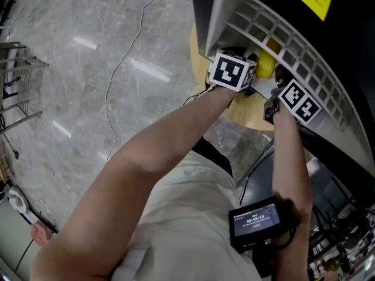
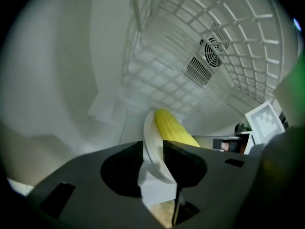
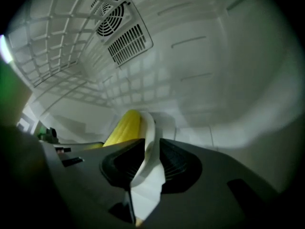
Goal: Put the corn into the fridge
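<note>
We hold a shallow white plate (image 2: pixel 150 140) by its thin, smooth rim from both sides. The left gripper (image 2: pixel 153 151) has its ribbed black fingers clamped on one edge, and the right gripper (image 3: pixel 148 154) has its fingers pinched on the opposite edge. The corn (image 2: pixel 174 128) lies on the plate, a long yellow cob with fine rows of kernels, its rounded tip pointing deeper in. Plate and corn are inside the fridge (image 1: pixel 234 10), among glossy white moulded walls, with a white grid shelf (image 2: pixel 238 42) overhead and a round-fan vent with slatted louvres (image 3: pixel 125 37) on the back wall. Below the opening sits a round, pale wooden tabletop (image 1: pixel 249 117). Beyond it is a polished grey stone floor (image 1: pixel 88 69).
</note>
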`<action>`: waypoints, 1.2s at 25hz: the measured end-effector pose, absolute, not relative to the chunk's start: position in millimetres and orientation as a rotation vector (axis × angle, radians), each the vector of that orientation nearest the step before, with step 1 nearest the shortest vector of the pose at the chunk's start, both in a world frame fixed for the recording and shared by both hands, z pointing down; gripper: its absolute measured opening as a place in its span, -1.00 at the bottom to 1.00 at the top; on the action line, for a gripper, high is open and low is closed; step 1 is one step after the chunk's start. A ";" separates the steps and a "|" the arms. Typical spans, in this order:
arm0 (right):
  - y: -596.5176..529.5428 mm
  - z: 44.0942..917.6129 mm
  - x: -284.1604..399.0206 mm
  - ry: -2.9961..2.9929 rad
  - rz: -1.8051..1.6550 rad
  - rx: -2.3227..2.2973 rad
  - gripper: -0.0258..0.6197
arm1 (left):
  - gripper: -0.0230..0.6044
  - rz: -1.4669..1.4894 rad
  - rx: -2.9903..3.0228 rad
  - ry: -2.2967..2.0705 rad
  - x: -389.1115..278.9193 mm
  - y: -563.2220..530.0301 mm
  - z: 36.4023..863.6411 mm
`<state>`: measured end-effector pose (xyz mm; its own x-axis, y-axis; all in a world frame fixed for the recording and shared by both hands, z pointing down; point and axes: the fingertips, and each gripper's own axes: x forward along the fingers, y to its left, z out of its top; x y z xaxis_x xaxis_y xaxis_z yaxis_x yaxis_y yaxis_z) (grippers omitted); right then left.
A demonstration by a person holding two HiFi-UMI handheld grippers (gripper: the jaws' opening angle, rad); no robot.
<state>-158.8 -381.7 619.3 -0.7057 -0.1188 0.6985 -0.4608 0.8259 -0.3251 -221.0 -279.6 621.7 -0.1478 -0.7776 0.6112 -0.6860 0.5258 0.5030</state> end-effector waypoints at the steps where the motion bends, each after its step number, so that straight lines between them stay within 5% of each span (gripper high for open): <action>1: -382.0 619.2 -158.3 -2.311 0.641 0.428 -0.68 | -0.57 -0.133 1.218 -1.876 -220.3 -279.2 621.4; 14: -373.5 611.6 -165.1 -2.378 0.663 0.431 -0.69 | -0.58 -0.060 1.207 -1.892 -228.6 -244.0 623.7; 18: -365.6 607.8 -164.1 -2.402 0.678 0.414 -0.90 | -0.58 -0.050 1.225 -1.892 -231.1 -235.1 619.5; 23: -347.8 577.6 -153.5 -2.474 0.702 0.356 -0.90 | -0.86 -0.045 1.274 -1.930 -221.7 -218.1 591.8; 30: -324.1 541.5 -134.0 -2.570 0.810 0.243 -0.90 | -0.86 -0.104 1.327 -1.932 -200.6 -189.3 569.8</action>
